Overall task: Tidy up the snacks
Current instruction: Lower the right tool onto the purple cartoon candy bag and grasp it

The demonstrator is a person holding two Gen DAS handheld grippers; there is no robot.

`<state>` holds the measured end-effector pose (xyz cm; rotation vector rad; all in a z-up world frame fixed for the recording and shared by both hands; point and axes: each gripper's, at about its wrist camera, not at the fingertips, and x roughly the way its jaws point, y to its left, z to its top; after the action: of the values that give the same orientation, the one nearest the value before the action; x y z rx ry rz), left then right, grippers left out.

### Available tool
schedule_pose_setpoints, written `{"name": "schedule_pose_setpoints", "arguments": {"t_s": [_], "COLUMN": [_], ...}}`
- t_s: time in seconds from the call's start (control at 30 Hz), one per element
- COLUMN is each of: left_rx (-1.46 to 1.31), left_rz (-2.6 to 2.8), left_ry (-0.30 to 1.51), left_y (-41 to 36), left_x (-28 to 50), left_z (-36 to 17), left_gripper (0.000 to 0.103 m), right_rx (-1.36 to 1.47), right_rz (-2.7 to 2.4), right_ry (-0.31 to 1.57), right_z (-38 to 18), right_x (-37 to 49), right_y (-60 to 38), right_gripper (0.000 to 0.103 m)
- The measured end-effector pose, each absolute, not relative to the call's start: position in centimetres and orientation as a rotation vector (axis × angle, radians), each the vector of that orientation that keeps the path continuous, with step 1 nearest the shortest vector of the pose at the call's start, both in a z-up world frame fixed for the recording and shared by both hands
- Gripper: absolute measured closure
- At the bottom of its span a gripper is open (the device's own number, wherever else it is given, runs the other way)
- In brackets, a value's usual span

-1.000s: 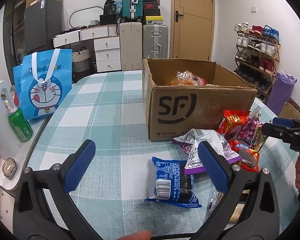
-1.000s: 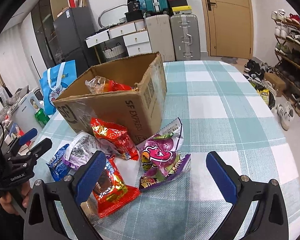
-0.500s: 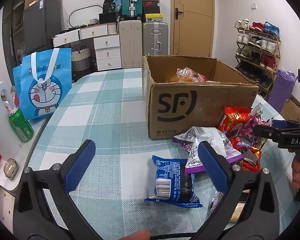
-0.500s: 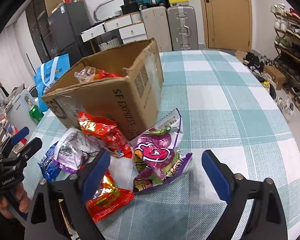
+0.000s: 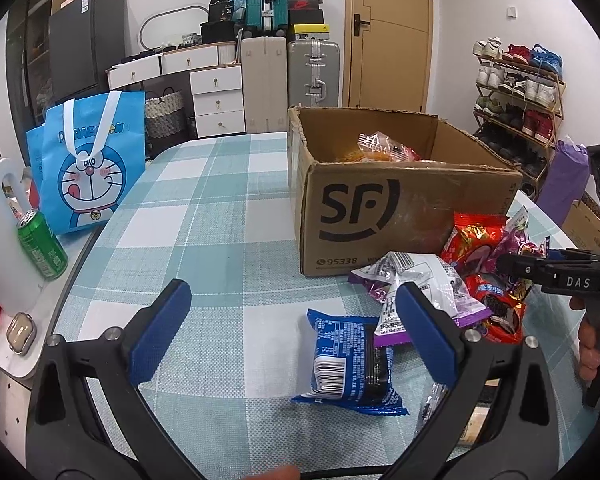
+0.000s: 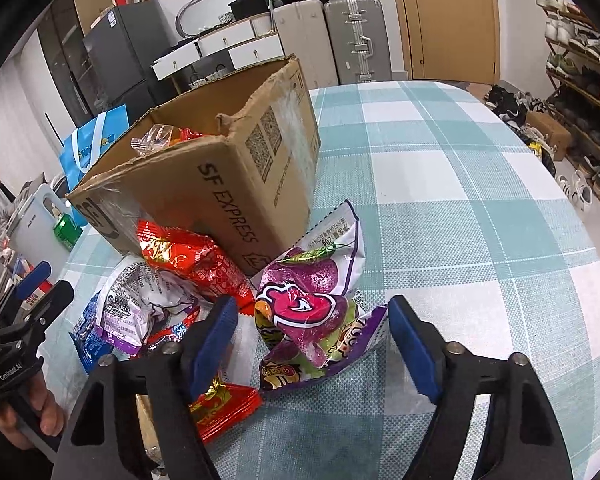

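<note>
An open SF cardboard box (image 5: 400, 208) (image 6: 220, 184) stands on the checked tablecloth with a few snack packets inside. Loose snacks lie at its foot: a purple bag (image 6: 312, 304), red packets (image 6: 192, 260), a white-and-purple bag (image 5: 420, 280) and a blue packet (image 5: 352, 360). My right gripper (image 6: 312, 306) straddles the purple bag with its jaws closing; the left pad stands clear of the bag, so it is open. My left gripper (image 5: 292, 292) hangs open above the cloth, just short of the blue packet.
A blue cartoon tote (image 5: 92, 164), a green can (image 5: 42, 244) and a white kettle (image 5: 0, 232) stand at the left beyond the table edge. Bare cloth (image 6: 480, 208) stretches right of the box. A shoe rack (image 5: 516, 92) is by the wall.
My right gripper has come down and in over the purple bag, and its jaws have narrowed around it. The left gripper has not moved.
</note>
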<state>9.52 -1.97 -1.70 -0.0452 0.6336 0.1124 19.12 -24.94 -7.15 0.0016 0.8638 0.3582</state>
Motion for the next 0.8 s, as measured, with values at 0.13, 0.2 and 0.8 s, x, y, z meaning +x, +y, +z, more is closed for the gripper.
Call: {"name": "schedule_pose_setpoints", "arguments": {"t_s": [0.13,0.2,0.8], "left_rx": [-0.039,-0.032,-0.027], "left_rz": [0.093,0.091,0.090], "left_ry": [0.637,0.636,0.635], "left_y": [-2.2,-2.4,-2.7], "left_x": [9.6,9.6,9.6], "left_z": [-1.7,-1.7,-1.7], "left_gripper": [0.001,0.001,0.001], "right_rx": [0.014,0.018,0.020], "right_rz": [0.362,0.360,0.354], "right_ry": [0.873,0.870,0.809], "right_z": [-7.4,-7.4,-6.3], "right_x": [19.4,19.5,18.4], "right_y": [-25.1,-25.2,-25.5], "right_gripper": [0.034,0.036,0.047]}}
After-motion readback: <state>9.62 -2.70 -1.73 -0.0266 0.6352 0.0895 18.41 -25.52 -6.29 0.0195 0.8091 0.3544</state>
